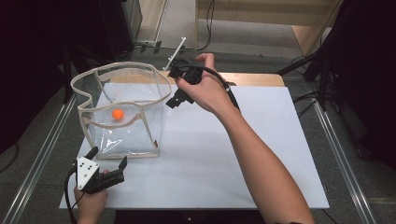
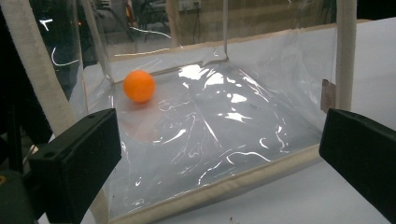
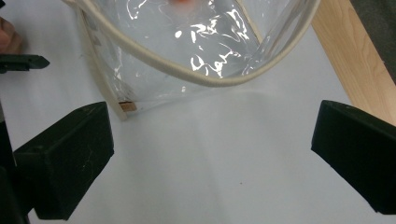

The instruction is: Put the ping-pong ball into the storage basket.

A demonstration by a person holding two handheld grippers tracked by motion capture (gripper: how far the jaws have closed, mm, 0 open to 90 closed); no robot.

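Orange, the ball [image 1: 118, 114] is sitting on the floor of the clear bag [image 1: 154, 84]. The right gripper [image 1: 180, 95], jaws wide and empty, is hanging just right of the rim. The left gripper [image 1: 108, 161], also gaping, is waiting nearer, just in front.

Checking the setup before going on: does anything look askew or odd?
The clear bag's rim sags and bends out of square on its left side. The orange ball lies inside on the bottom. Nothing spilled or damaged.

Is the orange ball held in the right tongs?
No, the ball lies on the floor of the clear bag, and the right tongs are open and empty.
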